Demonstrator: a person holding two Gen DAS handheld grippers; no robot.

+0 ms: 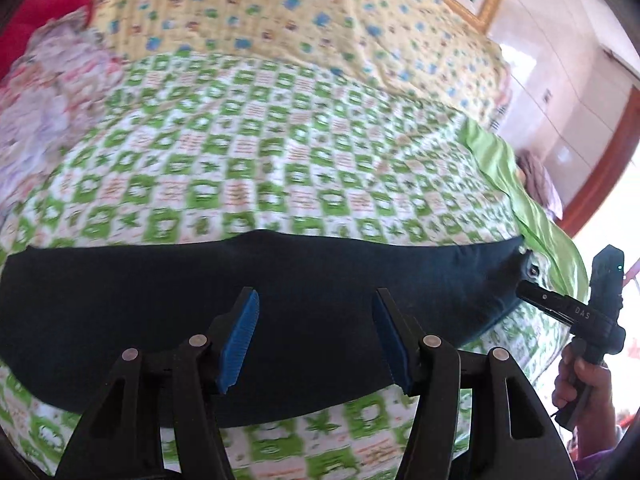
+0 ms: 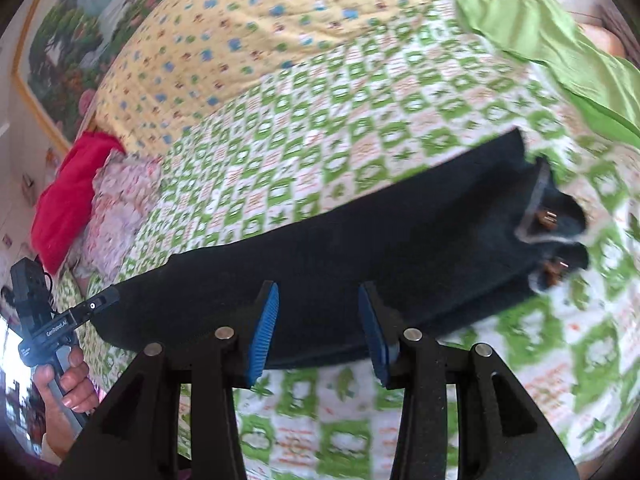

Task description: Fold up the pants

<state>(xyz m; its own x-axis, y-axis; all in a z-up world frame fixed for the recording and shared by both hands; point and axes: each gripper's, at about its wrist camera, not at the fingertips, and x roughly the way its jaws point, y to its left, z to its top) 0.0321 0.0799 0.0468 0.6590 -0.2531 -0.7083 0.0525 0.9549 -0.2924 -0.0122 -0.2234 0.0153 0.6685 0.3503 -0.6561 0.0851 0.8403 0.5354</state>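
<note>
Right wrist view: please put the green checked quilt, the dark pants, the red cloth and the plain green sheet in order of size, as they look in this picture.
1. Green checked quilt, by far the largest.
2. Dark pants.
3. Plain green sheet.
4. Red cloth.
The sheet and the red cloth are both cut off or partly hidden, and the fisheye shrinks things near the edge, so their order is unsure.

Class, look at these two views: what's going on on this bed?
A person holds a two-finger gripper in each hand over dark pants laid in a long strip across a green-and-white checked quilt. The left gripper and the right gripper both stand open above the cloth, gripping nothing. The pants look folded lengthwise, waistband at one end.
</note>
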